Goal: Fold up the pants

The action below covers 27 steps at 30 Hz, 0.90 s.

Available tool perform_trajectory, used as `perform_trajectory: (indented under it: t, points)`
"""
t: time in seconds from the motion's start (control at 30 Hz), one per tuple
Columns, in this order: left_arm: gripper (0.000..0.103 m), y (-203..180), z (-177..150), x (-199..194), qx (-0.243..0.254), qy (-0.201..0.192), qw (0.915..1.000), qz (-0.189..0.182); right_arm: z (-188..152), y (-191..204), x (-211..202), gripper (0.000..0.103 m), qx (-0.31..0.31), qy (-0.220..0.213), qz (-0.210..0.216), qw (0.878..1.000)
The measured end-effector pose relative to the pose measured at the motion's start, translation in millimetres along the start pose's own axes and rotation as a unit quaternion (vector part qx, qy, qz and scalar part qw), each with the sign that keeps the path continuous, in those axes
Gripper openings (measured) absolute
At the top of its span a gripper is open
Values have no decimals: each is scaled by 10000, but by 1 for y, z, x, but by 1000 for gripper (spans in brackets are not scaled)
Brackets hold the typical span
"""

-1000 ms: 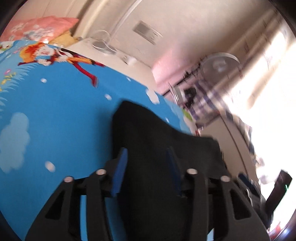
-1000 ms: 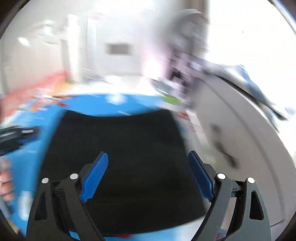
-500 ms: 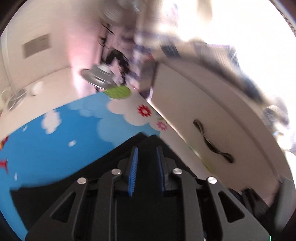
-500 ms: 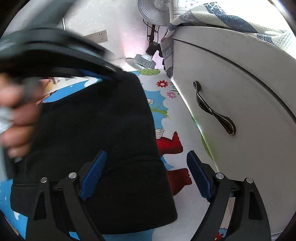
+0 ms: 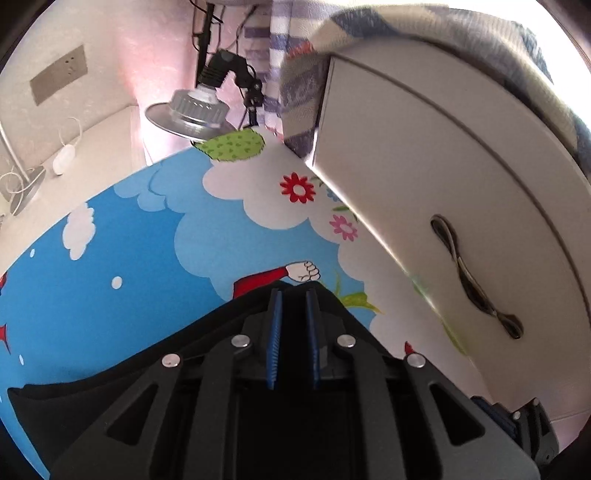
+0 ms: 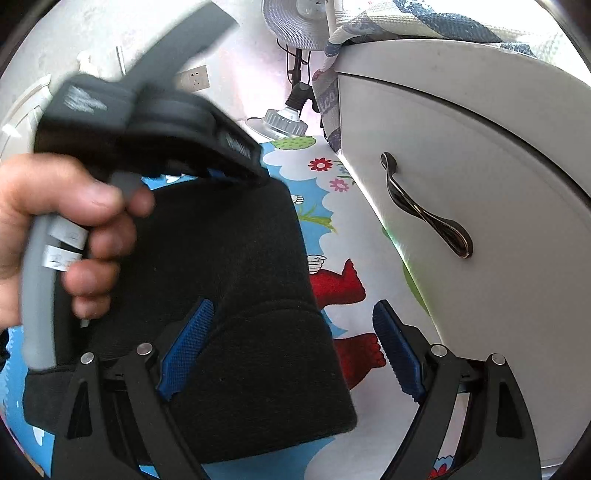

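1. Left wrist view: my left claw (image 5: 293,299) has its blue pads (image 5: 275,332) drawn nearly together, clamped on a far corner of the black pants (image 5: 110,373). The dark cloth runs back from the pads and spreads off to my left, lifted a little over the mat (image 5: 122,236).
2. Ahead of this claw lies the cartoon mat, blue with white clouds and flowers. Beyond it a silver lamp (image 5: 192,110) stands by the pink wall. To my right a white cabinet (image 5: 461,192) with a dark handle (image 5: 469,277) stands beside the mat.
3. Right wrist view: my right claw (image 6: 291,347) is spread wide, holding nothing. The near folded edge of the pants (image 6: 258,369) lies between and under its fingers, the left pad (image 6: 184,350) over the cloth, the right pad (image 6: 395,358) over the bare mat (image 6: 351,284).
4. Up and to the left of this claw my left hand (image 6: 55,229) grips the other tool, whose tip (image 6: 236,177) pinches the far corner of the pants.
5. The cabinet (image 6: 480,184) is to the right here too, with a fan (image 6: 299,22) beyond it.
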<state>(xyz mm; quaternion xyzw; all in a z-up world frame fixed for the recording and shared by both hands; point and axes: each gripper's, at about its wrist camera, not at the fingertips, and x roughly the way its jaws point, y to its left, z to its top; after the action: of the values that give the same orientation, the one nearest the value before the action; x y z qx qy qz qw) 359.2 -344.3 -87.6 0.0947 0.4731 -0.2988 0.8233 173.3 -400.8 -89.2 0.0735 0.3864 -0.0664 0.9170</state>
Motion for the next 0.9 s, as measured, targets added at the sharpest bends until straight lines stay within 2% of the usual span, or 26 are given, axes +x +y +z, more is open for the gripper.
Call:
perform_trajectory:
  t: [0.07, 0.13, 0.2, 0.27, 0.4, 0.47, 0.53, 0.57, 0.63, 0.7, 0.73, 0.8, 0.9]
  points:
    - [13, 4, -3, -25, -333, -294, 9987, -228, 0, 1, 1, 82, 12, -7, -8, 10000]
    - [14, 13, -16, -54, -755, -604, 9937, -571, 1, 1, 1, 83, 22, -3, -20, 10000]
    - [14, 25, -41, -82, -1176, -817, 9884, -496, 1, 3, 0, 83, -1, -7, -44, 10000]
    - [14, 34, -74, -102, -1459, -977, 9841, -267, 1, 3, 0, 83, -16, -13, -51, 10000]
    - [14, 28, -134, -116, -1277, -897, 9877, 31, 1, 4, 0, 83, -9, -19, -85, 10000]
    - [15, 21, -151, -116, -1116, -858, 9900, 9, 0, 4, 0, 83, 9, -32, -105, 9999]
    - [27, 16, -163, -102, -967, -581, 9936, -75, 0, 6, 0, 84, 1, -44, -138, 9999]
    - [27, 12, -168, -100, -807, -638, 9947, 44, 0, 6, -1, 84, -21, -56, -167, 9998]
    - [34, 8, -168, -105, -777, -698, 9945, 110, 0, 7, -1, 84, -49, -54, -185, 9998]
    - [60, 6, -166, -117, -876, -887, 9922, 89, 0, 7, -1, 84, -54, -50, -178, 9998]
    - [64, 4, -166, -129, -846, -1142, 9895, 279, 0, 7, -1, 84, -46, -54, -168, 9998]
    - [85, 3, -165, -141, -784, -1399, 9856, 533, 0, 6, -1, 84, -39, -62, -159, 9998]
    - [101, 11, -165, -150, -980, -1395, 9811, 911, -1, 6, -1, 85, -38, -59, -163, 9998]
